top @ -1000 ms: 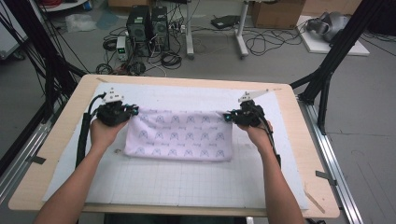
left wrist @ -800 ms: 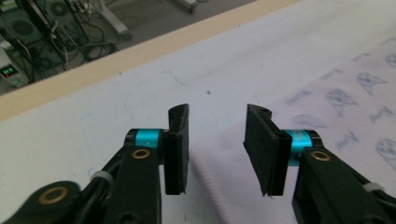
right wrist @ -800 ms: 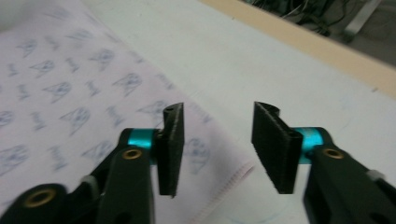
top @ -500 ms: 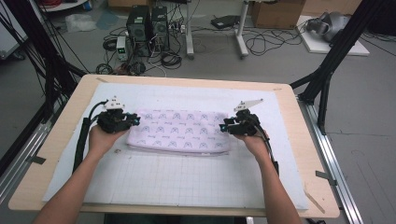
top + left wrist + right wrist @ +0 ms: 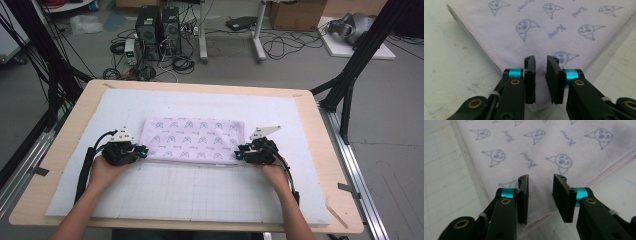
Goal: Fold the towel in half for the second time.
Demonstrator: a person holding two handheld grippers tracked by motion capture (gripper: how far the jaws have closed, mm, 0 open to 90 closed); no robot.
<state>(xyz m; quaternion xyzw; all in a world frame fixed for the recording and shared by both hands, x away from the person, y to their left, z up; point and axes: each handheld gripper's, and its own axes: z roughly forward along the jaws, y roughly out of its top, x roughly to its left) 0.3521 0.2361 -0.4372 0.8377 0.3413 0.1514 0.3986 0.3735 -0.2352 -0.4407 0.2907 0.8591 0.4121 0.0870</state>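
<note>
A pale lilac towel (image 5: 192, 140) printed with small blue faces lies folded flat on the white mat (image 5: 200, 195). My left gripper (image 5: 141, 151) sits low at the towel's near left corner (image 5: 541, 100). Its jaws have just been opening, and a narrow gap separates the pads over the cloth (image 5: 554, 27), which they do not pinch. My right gripper (image 5: 239, 154) sits at the near right corner. Its jaws have just been closing a little but still stand apart over the towel (image 5: 539, 152), with the hemmed corner (image 5: 541, 220) lying loose under them.
The mat covers a wooden table (image 5: 332, 165) and carries a printed grid on its near half. Black frame posts (image 5: 350, 80) stand at both sides. Computers (image 5: 160, 27) and cables lie on the floor beyond the far edge.
Both hands came down and toward the near edge, bringing the towel's corners over. The towel now lies folded and flat, and both pairs of jaws have let go of it.
</note>
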